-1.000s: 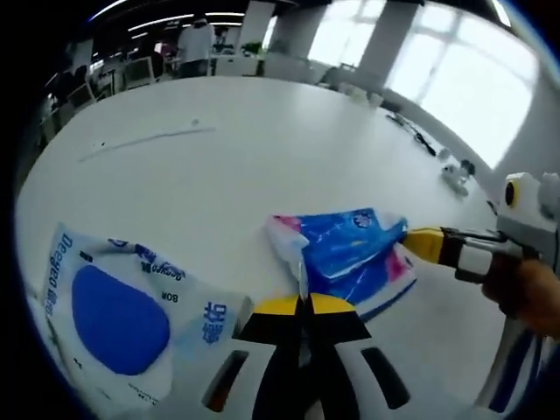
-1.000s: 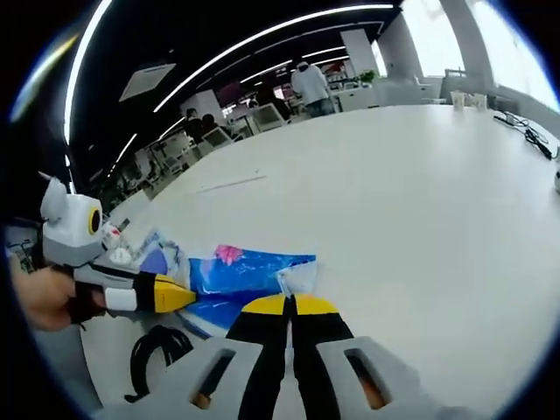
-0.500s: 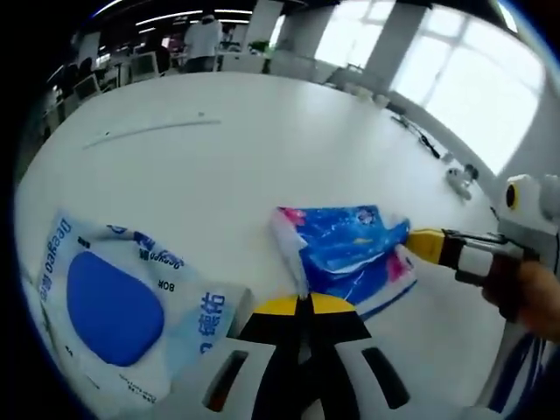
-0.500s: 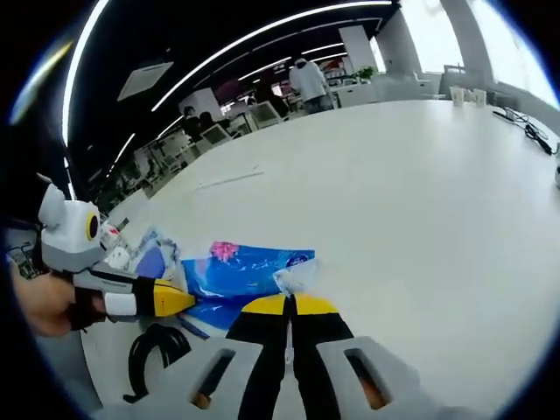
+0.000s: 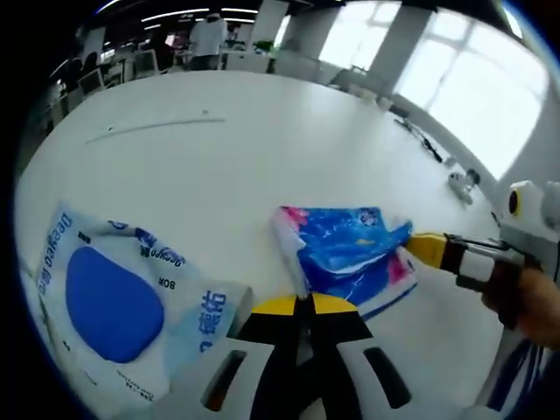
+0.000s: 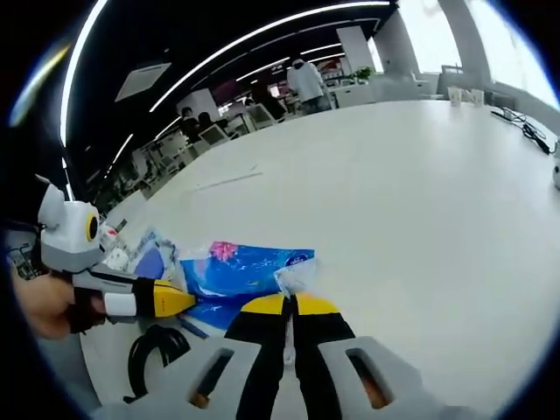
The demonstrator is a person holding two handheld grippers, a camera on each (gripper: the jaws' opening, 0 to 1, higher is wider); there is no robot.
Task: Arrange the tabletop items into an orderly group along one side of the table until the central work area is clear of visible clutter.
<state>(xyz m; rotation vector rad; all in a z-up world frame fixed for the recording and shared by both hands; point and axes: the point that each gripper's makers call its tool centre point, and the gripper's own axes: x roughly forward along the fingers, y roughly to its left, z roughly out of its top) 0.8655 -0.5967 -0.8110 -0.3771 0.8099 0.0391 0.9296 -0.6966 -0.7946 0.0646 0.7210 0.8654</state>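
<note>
An open-plan office. Ahead of the tongs, past a broad white table [image 6: 420,192], rows of desks with chairs and monitors [image 6: 210,136], and people standing among them [image 6: 306,83]. Long ceiling light strips [image 6: 262,35] overhead, tall windows [image 5: 472,79] to the right, cables [image 6: 525,122] at the table's far edge.

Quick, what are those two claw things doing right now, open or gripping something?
Left gripper: shut on one end of the blue tissue pack.
Right gripper: shut on the other end of the same pack.
</note>
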